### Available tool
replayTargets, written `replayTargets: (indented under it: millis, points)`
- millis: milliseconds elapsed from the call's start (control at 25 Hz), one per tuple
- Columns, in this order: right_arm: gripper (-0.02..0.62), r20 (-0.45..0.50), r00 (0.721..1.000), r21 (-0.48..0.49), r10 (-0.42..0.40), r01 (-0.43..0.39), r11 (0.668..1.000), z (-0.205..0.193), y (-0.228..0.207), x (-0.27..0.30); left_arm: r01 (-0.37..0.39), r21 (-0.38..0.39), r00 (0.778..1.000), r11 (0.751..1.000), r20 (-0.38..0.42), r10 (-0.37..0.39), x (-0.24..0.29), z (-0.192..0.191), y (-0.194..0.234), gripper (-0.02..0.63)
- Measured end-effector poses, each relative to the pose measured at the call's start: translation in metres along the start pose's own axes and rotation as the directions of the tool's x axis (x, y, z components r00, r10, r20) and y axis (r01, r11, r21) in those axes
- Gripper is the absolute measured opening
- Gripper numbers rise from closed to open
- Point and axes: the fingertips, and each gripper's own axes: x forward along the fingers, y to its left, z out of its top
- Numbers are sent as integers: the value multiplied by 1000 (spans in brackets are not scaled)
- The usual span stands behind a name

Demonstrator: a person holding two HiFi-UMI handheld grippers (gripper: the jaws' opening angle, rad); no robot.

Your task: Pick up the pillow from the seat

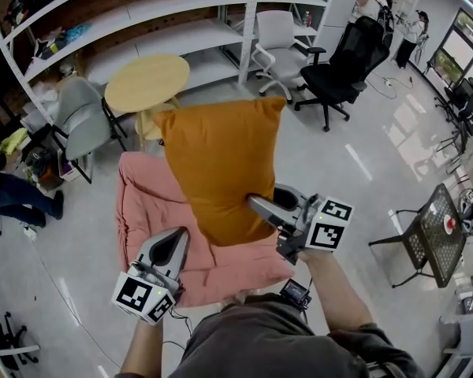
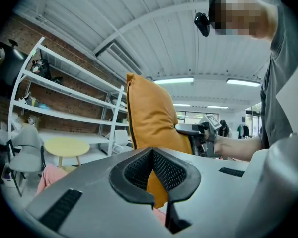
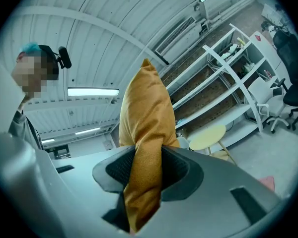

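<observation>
Orange pillow [image 1: 221,172] overhangs pink seat [image 1: 142,203], round wooden table [image 1: 146,81] beyond.

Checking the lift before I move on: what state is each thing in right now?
orange pillow: lifted off the pink seat, held upright.
right gripper: shut on the orange pillow's lower edge.
left gripper: jaws barely apart by the orange pillow's corner; grip unclear.
pink seat: below the raised orange pillow.

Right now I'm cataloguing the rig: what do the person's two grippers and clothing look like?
The left gripper and right gripper are grey shells with black ribbed pads lining the jaws. Each carries a white cube with black square markers. The person wears a grey short-sleeved shirt.
</observation>
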Motion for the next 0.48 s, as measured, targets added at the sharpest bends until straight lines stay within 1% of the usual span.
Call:
replayTargets:
  millis: [280, 480]
  points:
    - [132, 9, 1000, 4, -2, 2, 1000, 3, 8, 3, -1, -3, 1000, 1000, 0, 1, -1, 3, 4, 0]
    - [132, 11, 1000, 4, 0, 0, 1000, 4, 4, 2, -3, -2, 1000, 1000, 2, 3, 5, 3, 1, 0]
